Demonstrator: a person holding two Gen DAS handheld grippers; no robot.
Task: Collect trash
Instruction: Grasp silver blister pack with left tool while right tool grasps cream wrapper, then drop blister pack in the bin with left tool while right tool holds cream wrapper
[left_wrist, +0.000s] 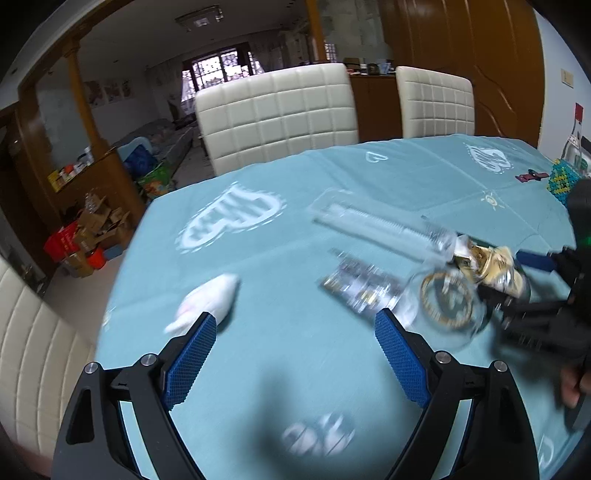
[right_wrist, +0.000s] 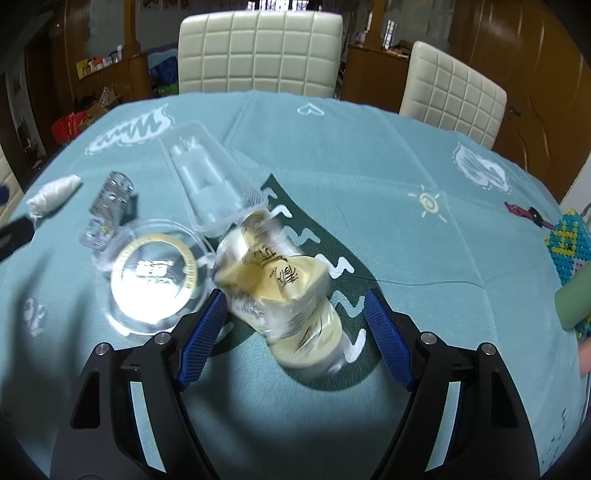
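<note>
Two grippers at work. Left gripper (left_wrist: 295, 354): jaws wide, empty, tissue wad (left_wrist: 207, 306) at ten o'clock. Right gripper (right_wrist: 293, 332): straddling crushed yellow bottle (right_wrist: 284, 291), pads apparently not yet pressing. Centre on bottle's waist before squeezing; avoid round clear lid (right_wrist: 151, 273) at nine o'clock.

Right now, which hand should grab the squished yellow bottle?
Right. The right gripper already has the bottle between its open fingers. The left gripper is over bare cloth, nearer the white wad.
</note>
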